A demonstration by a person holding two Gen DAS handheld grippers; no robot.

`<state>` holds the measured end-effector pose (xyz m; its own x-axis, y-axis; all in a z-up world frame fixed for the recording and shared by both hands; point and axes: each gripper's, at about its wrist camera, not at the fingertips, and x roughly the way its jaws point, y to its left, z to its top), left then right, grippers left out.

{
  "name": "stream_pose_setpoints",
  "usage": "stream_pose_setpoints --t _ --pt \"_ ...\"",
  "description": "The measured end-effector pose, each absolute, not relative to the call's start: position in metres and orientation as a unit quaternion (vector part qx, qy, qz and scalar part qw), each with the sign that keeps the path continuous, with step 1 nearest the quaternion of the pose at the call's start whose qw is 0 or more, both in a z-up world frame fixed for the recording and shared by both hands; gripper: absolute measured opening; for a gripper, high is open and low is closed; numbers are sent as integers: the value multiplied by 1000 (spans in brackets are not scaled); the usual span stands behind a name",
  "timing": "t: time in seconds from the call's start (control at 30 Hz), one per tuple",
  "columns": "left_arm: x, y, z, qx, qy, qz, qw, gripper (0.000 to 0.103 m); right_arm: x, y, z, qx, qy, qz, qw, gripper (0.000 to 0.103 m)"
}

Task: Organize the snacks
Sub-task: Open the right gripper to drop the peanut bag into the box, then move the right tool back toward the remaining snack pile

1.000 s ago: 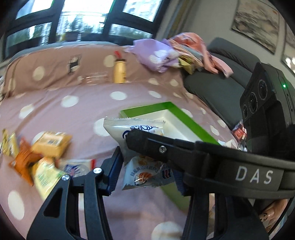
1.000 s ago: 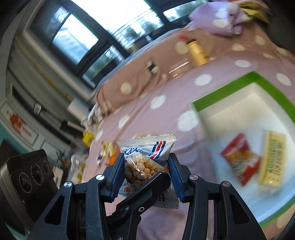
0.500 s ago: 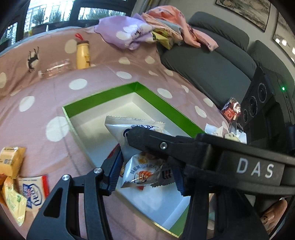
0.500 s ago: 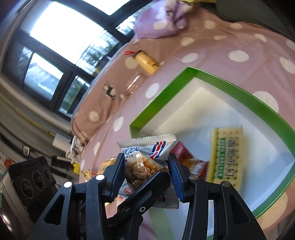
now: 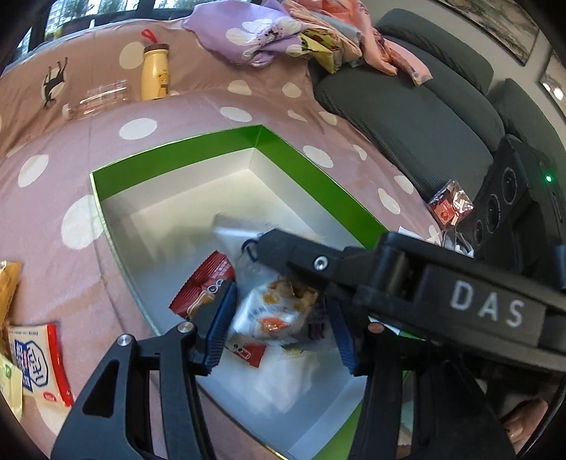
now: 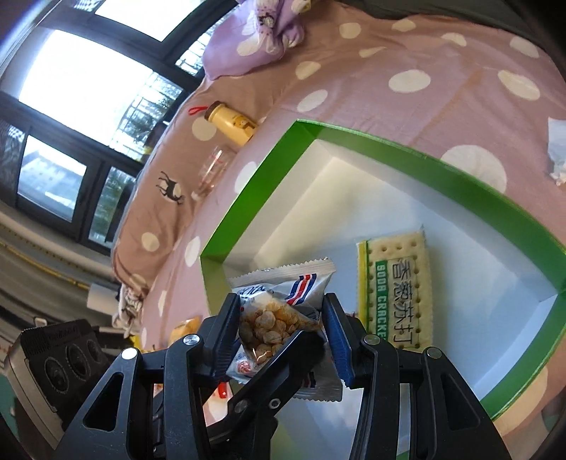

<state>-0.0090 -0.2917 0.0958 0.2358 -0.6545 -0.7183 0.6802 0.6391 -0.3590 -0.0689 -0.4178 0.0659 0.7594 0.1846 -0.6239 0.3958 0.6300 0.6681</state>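
Note:
A green box (image 5: 304,155) with a white inside lies open on the dotted pink sheet; it also shows in the right wrist view (image 6: 456,184). Both grippers hover over it, crossing each other. My left gripper (image 5: 279,322) has opened and its white snack bag (image 5: 276,304) is dropping between the fingers, blurred. A red snack pack (image 5: 208,279) lies on the box floor beside it. My right gripper (image 6: 279,332) is shut on a clear and white peanut bag (image 6: 279,311). A soda cracker pack (image 6: 396,283) lies in the box.
Loose snack packs (image 5: 35,364) lie on the sheet at the left. A yellow bottle (image 5: 155,70) and a clear bottle (image 5: 99,97) lie at the back. A red candy packet (image 5: 451,207) sits by the grey sofa (image 5: 406,102). Purple bedding (image 5: 254,32) is piled behind.
Both grippers moved from the sheet to over the box and lower. The left jaws spread and its white snack bag slipped down. The right gripper still holds its peanut bag.

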Motion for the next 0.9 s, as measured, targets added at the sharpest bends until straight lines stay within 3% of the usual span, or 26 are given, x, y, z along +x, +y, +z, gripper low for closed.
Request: stream_pose_setpoints --t 0.13,0.27,0.33,0.43,0.57,0.9 --pt "-11 -276 105 4 435 -418 798 70 -74 -416 75 415 317 -73 850 55" --pt "-13 -246 120 -8 410 -394 822 83 -78 -409 85 407 289 -58 865 72" --pt "-15 -228 127 -14 399 -377 835 84 -78 -402 91 398 280 -53 872 77" --pt "-17 -201 132 -18 388 -345 855 95 -74 -387 99 379 273 -36 884 83" --pt "-21 -156 130 -29 382 -307 871 96 -68 -362 106 344 274 -17 898 88" --pt "-22 -18 99 -90 415 -173 889 97 -42 -277 105 246 324 47 912 89"
